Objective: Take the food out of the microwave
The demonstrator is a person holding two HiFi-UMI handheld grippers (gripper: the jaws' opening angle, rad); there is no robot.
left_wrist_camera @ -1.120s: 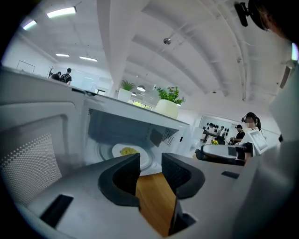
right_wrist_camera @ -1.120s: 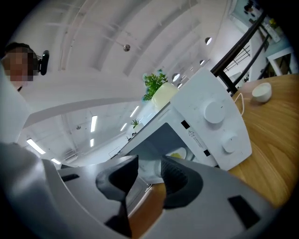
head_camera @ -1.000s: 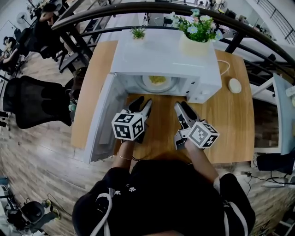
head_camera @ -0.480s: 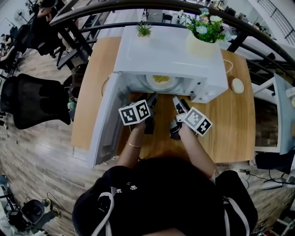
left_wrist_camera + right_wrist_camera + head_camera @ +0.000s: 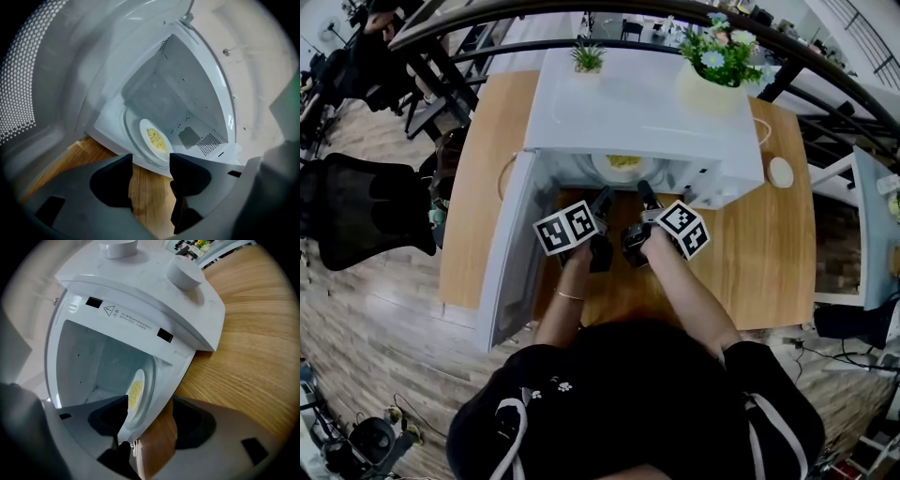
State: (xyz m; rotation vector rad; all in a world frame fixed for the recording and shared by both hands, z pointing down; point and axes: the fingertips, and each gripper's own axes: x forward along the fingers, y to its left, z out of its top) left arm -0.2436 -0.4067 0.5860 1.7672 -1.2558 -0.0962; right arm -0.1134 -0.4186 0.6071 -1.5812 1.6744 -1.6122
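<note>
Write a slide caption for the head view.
The left gripper, jaws just opened with nothing between, and open right gripper face the plate of food inside the microwave.

In the head view, the microwave [image 5: 628, 103] hides most of the plate [image 5: 614, 172].

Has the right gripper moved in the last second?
Yes. In the head view the right gripper has gone forward and slightly leftward, up to the open front of the white microwave oven, jaws apart and empty.
</note>
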